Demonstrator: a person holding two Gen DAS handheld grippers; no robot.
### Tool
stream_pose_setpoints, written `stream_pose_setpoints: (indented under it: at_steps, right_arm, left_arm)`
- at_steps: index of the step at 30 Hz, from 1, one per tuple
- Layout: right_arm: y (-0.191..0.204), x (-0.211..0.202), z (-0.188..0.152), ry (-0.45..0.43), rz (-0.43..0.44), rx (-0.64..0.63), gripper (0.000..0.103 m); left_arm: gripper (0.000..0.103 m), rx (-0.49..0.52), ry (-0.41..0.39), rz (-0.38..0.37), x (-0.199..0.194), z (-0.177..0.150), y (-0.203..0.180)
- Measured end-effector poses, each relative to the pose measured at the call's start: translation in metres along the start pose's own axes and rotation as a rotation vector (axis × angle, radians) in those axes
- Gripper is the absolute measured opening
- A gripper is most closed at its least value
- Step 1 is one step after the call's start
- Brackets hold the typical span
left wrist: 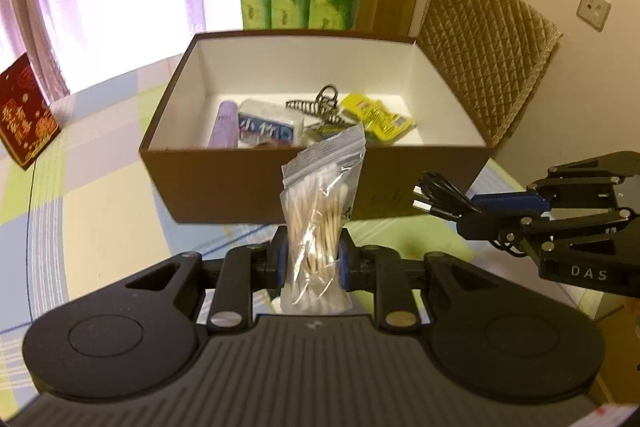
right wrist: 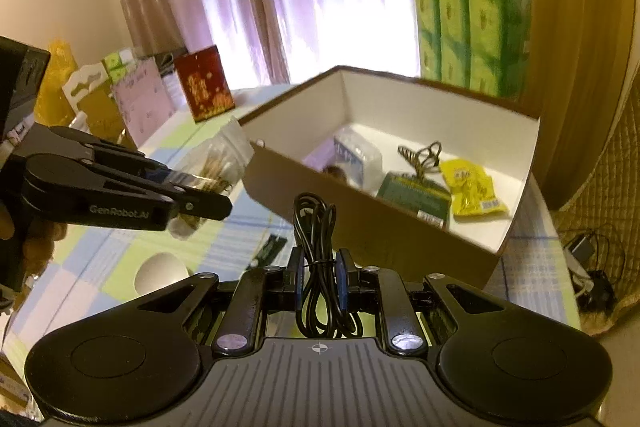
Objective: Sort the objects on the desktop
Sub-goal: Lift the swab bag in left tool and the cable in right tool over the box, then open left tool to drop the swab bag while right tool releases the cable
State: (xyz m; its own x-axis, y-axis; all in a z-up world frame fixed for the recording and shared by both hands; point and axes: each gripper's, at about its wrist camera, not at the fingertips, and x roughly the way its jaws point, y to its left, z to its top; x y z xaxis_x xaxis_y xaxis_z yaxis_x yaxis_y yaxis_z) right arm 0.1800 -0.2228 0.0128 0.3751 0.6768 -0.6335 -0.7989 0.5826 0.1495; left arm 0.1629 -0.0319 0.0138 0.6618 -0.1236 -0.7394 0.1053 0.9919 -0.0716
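My left tongs pinch a swab bag upright, just short of the box. Right tongs clamp a coiled cable (black, tied), also above the bench beside the box.

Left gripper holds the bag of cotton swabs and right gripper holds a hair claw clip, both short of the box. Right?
Not quite. The right gripper is shut on a coiled black cable, as the right wrist view shows; the hair claw clip already lies in the box.
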Motion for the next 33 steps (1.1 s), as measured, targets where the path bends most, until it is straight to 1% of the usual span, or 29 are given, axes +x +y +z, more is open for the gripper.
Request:
stream_pose_setpoints:
  at_steps: [10,15,18,21,24,28,33]
  right_arm:
    - [-0.021,-0.008,0.033,-0.074,-0.015,0.005,0.013]
    - [-0.040,0.000,0.055,-0.097,-0.027,0.018,0.013]
    - [-0.055,0.009,0.069,-0.098,-0.033,0.042,0.013]
    - [-0.070,0.023,0.080,-0.076,-0.044,0.064,0.013]
    - [-0.084,0.040,0.087,-0.033,-0.062,0.080,0.013]
    - [-0.099,0.067,0.091,0.035,-0.099,0.077,0.013]
    - [-0.110,0.097,0.083,0.119,-0.148,0.050,0.013]
  left_arm:
    - [0.019,0.023,-0.056,-0.011,0.000,0.032,-0.007]
    - [0.019,0.037,-0.077,-0.012,0.003,0.053,-0.006]
    - [0.019,0.037,-0.093,-0.019,0.008,0.071,-0.005]
    - [0.019,0.027,-0.104,-0.036,0.017,0.090,-0.003]
    - [0.019,0.014,-0.089,-0.055,0.031,0.104,-0.002]
    - [0.019,0.004,-0.037,-0.065,0.062,0.120,-0.002]
    - [0.019,-0.004,0.049,-0.068,0.105,0.129,-0.001]
